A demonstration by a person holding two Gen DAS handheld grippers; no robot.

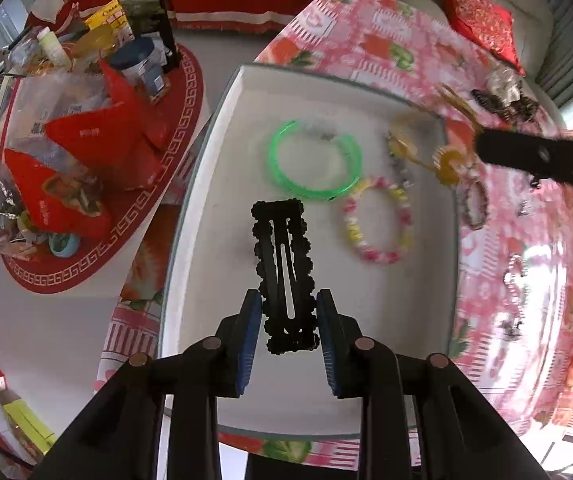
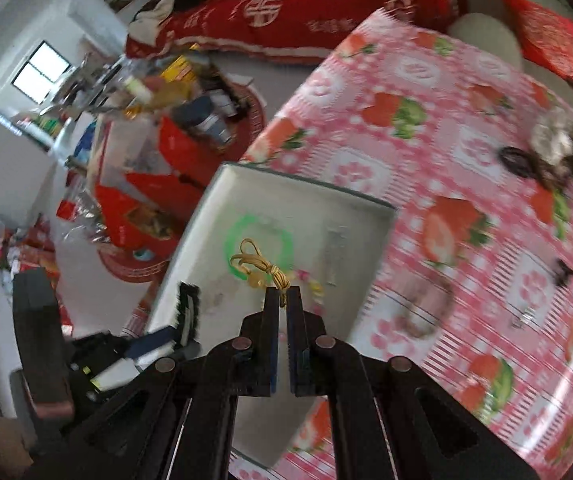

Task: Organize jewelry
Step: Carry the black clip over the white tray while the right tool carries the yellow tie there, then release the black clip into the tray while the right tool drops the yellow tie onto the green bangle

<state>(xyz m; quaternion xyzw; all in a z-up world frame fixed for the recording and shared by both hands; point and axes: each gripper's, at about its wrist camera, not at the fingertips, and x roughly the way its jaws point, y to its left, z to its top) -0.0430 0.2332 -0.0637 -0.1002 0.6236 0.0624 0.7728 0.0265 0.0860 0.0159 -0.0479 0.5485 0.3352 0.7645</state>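
Observation:
My left gripper [image 1: 289, 312] is shut on a black scalloped hair clip [image 1: 282, 264], holding it above the white tray [image 1: 206, 184]. In the tray lie a green bangle [image 1: 314, 160], a pink and yellow bead bracelet [image 1: 378, 220] and a silver chain [image 1: 400, 168]. My right gripper [image 2: 283, 294] is shut on a yellow cord necklace [image 2: 260, 266] with an amber pendant, above the tray [image 2: 366, 240]; it shows as a dark blurred bar [image 1: 542, 158] in the left wrist view, the necklace [image 1: 446, 160] hanging at the tray's right edge.
A dark bead bracelet [image 1: 474, 204] and several dark hair pieces [image 2: 554, 160] lie on the pink strawberry tablecloth [image 2: 466, 120]. A round side table [image 1: 98, 184] with red packets and bottles stands to the left. A red sofa is behind.

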